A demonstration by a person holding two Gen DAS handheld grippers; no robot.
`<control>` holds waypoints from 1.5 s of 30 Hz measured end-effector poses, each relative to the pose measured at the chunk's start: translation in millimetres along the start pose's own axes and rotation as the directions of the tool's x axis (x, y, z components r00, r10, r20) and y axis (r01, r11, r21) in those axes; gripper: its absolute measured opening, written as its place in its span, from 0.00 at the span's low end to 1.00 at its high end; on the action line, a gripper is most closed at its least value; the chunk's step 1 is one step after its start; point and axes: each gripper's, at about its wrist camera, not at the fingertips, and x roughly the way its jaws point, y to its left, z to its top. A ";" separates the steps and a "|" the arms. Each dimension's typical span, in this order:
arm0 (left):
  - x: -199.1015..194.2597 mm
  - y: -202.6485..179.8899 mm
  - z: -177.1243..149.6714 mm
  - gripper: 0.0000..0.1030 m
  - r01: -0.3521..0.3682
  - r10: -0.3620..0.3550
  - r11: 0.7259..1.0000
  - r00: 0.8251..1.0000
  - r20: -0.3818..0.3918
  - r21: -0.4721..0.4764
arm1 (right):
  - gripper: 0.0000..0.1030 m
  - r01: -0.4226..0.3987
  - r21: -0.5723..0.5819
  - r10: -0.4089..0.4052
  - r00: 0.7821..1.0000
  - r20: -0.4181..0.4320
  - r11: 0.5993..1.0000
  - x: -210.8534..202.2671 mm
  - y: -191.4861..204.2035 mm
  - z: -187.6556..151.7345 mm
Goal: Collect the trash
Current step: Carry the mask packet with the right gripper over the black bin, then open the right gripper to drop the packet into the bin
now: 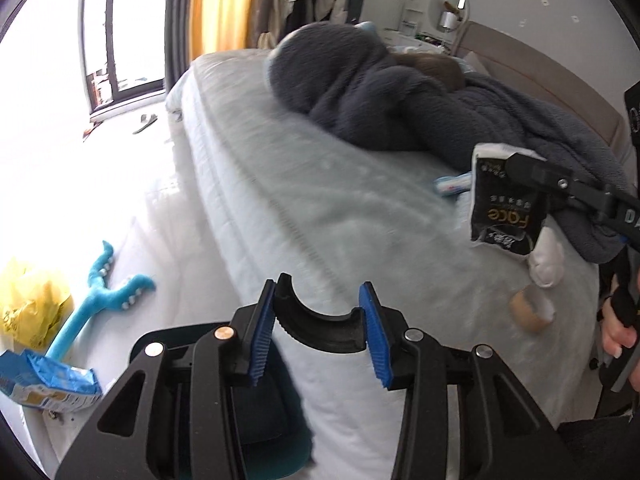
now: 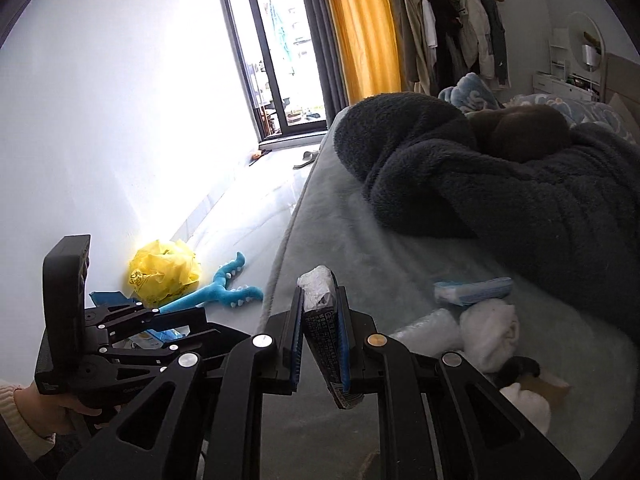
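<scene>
The right gripper [image 2: 320, 332] is clenched on a black packet [image 2: 322, 336] with white print, its crumpled whitish top sticking up past the blue pads; in the left wrist view the same packet [image 1: 504, 204] hangs at the right, over the near end of the bed [image 1: 320, 208], pinched at its upper corner, with the word "Face" showing upside down.

The left gripper [image 1: 320, 312] grasps a black curved piece [image 1: 320, 330], shaped like part of a ring; both blue pads press on its ends, the jaws standing partly apart around it; it is held above the near edge of the bed.

On the bed, at the near right, lie a blue and white packet [image 2: 472, 290], a white crumpled cloth [image 2: 490, 332] just beside it, and a small brown roll [image 1: 530, 312] nearer still; a dark fleece blanket [image 2: 500, 184] is heaped across the far right of the bed.

On the pale floor [image 2: 240, 216] to the left of the bed, against the wall, sits a yellow plastic bag [image 2: 164, 276]; a blue plush toy [image 2: 220, 292] with white spots lies just beside it, nearer the bed; a blue snack bag [image 1: 48, 380] lies nearest, at the left.

Far off stand a yellow curtain [image 2: 360, 28] beside a dark-framed glass door [image 2: 276, 48], and a rack of hanging clothes [image 2: 448, 24] to the right; a person's hand [image 2: 52, 408] in a pale sleeve grips the left handle.
</scene>
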 end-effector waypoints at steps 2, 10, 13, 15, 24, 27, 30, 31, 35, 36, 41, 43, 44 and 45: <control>1.9 11.9 -4.4 0.43 -0.023 0.023 1.000 1.000 -0.015 -0.008 | 0.14 -0.011 -0.009 0.011 1.000 -0.010 1.000 8.1 10.6 0.1; 11.8 66.7 -27.7 0.43 -0.085 0.077 0.994 0.992 -0.102 -0.070 | 0.14 -0.060 -0.040 0.057 0.997 -0.055 0.997 43.4 54.4 2.7; 17.3 84.1 -39.3 0.43 -0.087 0.074 0.992 0.987 -0.142 -0.093 | 0.14 -0.077 -0.054 0.073 0.995 -0.070 0.996 54.2 69.3 0.7; 21.1 92.0 -47.1 0.43 -0.092 0.076 0.991 0.983 -0.170 -0.092 | 0.14 -0.094 -0.061 0.089 0.993 -0.079 0.994 62.1 82.2 0.8; 35.7 124.9 -77.4 0.43 -0.112 0.070 0.986 0.950 -0.304 -0.123 | 0.14 -0.154 -0.077 0.141 0.979 -0.150 0.985 97.8 131.3 -7.2; 39.6 139.2 -86.1 0.43 -0.114 0.055 0.982 0.938 -0.342 -0.154 | 0.14 -0.172 -0.080 0.156 0.972 -0.177 0.982 109.9 145.0 -11.4; 43.2 151.3 -94.2 0.44 -0.112 0.036 0.977 0.926 -0.376 -0.181 | 0.14 -0.188 -0.081 0.169 0.965 -0.200 0.979 121.1 157.1 -15.1; 43.6 155.3 -98.1 0.45 -0.107 0.026 0.976 0.922 -0.387 -0.188 | 0.14 -0.191 -0.083 0.171 0.963 -0.208 0.978 125.3 159.8 -15.5; 40.2 164.6 -102.6 0.55 -0.100 0.010 0.973 0.918 -0.397 -0.209 | 0.14 -0.199 -0.088 0.172 0.954 -0.245 0.976 140.9 170.8 -20.1; 37.2 167.5 -102.7 0.61 -0.099 0.007 0.971 0.920 -0.391 -0.217 | 0.14 -0.199 -0.087 0.171 0.952 -0.254 0.976 145.2 172.5 -21.7; 21.2 178.3 -95.7 0.72 -0.093 0.008 0.966 0.943 -0.334 -0.240 | 0.14 -0.195 -0.070 0.164 0.935 -0.315 0.978 169.2 176.7 -33.9; 12.5 181.6 -92.2 0.74 -0.097 0.023 0.966 0.956 -0.293 -0.241 | 0.14 -0.189 -0.067 0.156 0.929 -0.335 0.980 177.7 177.7 -39.4; 7.9 182.8 -90.3 0.75 -0.110 0.044 0.966 0.961 -0.273 -0.234 | 0.14 -0.184 -0.067 0.150 0.926 -0.346 0.981 181.3 177.7 -42.2; 4.6 183.0 -88.6 0.75 -0.121 0.060 0.967 0.964 -0.258 -0.226 | 0.14 -0.180 -0.066 0.145 0.923 -0.356 0.981 185.5 178.4 -44.7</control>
